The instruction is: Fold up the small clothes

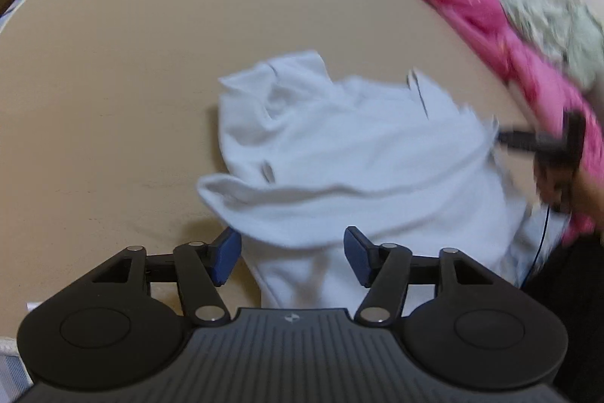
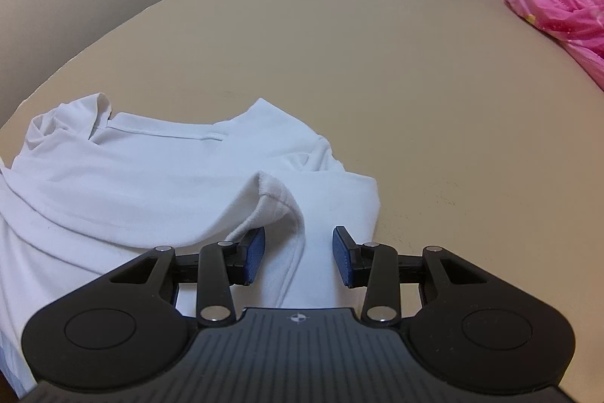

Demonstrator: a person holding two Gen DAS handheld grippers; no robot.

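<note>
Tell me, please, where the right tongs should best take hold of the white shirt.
Probably at the raised fold of the white shirt, just ahead of the open right tongs. It stands up off the tan surface as a ridge, so coming in low from the near side would let the pads straddle it.

Nothing you can actually read here, no text, labels or numbers; only a tiny round crosshair emblem on each tool's body.
</note>
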